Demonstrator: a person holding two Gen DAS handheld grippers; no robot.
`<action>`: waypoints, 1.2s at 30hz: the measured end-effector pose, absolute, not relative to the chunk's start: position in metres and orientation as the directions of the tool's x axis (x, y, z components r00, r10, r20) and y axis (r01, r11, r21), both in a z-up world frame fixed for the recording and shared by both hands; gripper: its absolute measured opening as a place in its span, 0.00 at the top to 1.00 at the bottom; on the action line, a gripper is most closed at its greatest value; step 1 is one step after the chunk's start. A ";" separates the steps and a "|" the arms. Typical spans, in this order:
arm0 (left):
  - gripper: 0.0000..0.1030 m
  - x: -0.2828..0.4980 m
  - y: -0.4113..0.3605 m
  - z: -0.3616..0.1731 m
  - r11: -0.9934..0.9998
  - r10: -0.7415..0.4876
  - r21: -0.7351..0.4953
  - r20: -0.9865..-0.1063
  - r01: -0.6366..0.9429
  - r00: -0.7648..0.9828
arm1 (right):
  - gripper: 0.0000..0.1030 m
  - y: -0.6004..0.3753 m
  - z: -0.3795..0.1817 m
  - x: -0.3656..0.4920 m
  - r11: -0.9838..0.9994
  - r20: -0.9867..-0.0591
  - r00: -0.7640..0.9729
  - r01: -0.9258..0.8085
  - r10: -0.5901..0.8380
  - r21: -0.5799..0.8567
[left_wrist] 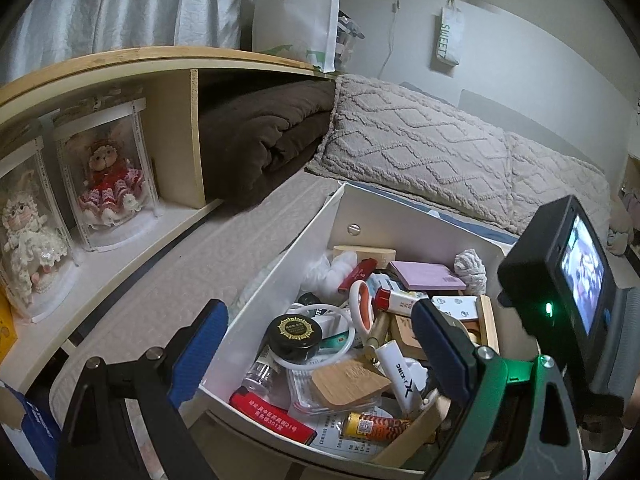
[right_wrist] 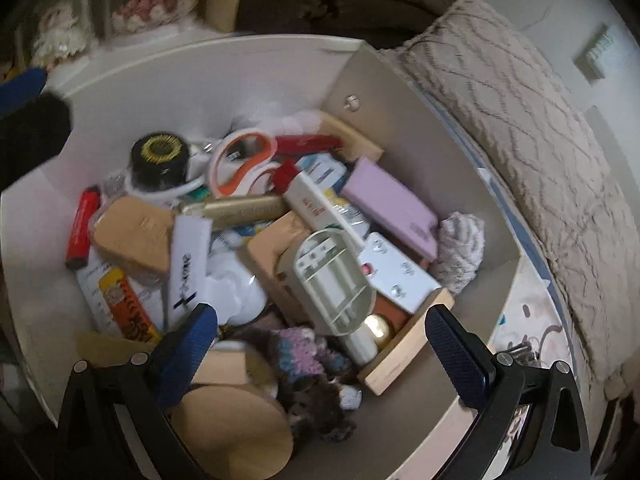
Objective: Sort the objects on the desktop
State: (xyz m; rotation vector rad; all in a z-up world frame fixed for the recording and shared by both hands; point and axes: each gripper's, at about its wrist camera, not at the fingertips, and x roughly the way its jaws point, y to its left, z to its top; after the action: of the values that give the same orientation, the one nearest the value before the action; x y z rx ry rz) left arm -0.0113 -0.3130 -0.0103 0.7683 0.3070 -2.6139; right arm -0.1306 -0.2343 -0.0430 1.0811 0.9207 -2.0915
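Drawer [right_wrist: 404, 92] crammed w/ clutter; left hand-held gripper [left_wrist: 320, 340] & right hand-held gripper [right_wrist: 320, 340] both wide open, holding nothing.

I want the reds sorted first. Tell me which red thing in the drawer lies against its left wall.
The red lighter with white print: it lies along the left wall, while the red-capped tube sits mid-pile.

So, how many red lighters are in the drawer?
2. One lighter lies at the near left corner; the other lies farther back beside the scissors. The clutter may hide more.
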 end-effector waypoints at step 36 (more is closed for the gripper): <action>0.09 -0.006 -0.316 -0.006 -0.892 -0.308 -0.120 -0.546 0.436 -0.779 | 0.00 -0.263 -0.063 -0.137 -0.516 -0.907 -0.382 0.820 -0.175 -0.246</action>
State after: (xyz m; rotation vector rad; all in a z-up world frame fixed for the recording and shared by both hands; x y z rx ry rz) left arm -0.0059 -0.3164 -0.0065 0.7448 0.3372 -2.6168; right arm -0.1373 -0.2630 -0.0630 1.1632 0.9468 -1.9543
